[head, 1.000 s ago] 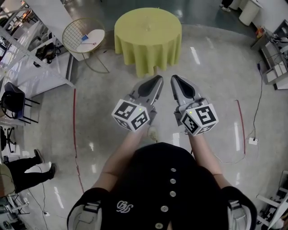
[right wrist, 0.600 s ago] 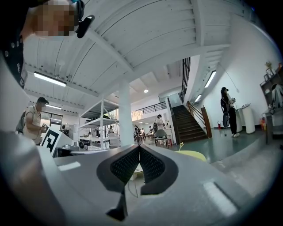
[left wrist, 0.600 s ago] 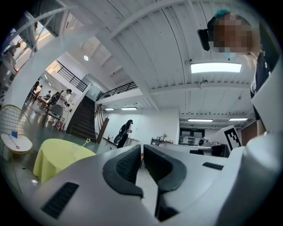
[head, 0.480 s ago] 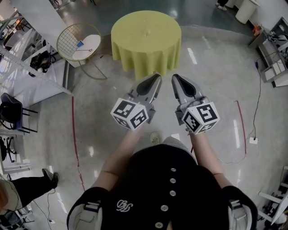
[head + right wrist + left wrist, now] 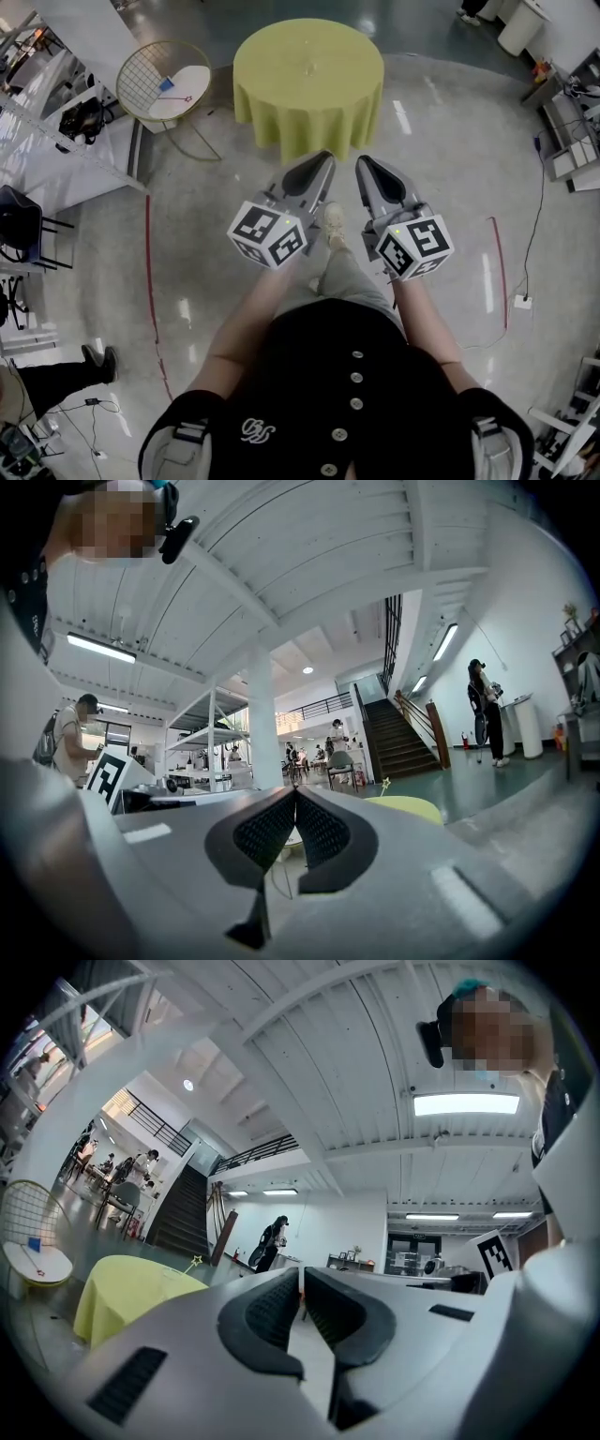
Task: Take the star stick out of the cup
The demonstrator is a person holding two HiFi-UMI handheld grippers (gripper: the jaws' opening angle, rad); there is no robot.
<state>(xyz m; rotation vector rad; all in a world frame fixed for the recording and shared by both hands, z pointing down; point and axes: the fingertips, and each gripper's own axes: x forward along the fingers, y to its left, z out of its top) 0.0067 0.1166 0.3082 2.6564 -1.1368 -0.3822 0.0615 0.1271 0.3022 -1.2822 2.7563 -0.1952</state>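
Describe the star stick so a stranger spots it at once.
Find the round table with the yellow-green cloth. Rising from its top is the star stick: a thin, tilted rod with a small star tip, the only tall thing visible there.

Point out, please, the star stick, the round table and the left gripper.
star stick (image 5: 196, 1260): left gripper view, on its star tip.
round table (image 5: 281, 84): head view, on the bare yellow-green cloth top.
left gripper (image 5: 327, 156): head view, at its closed tips.
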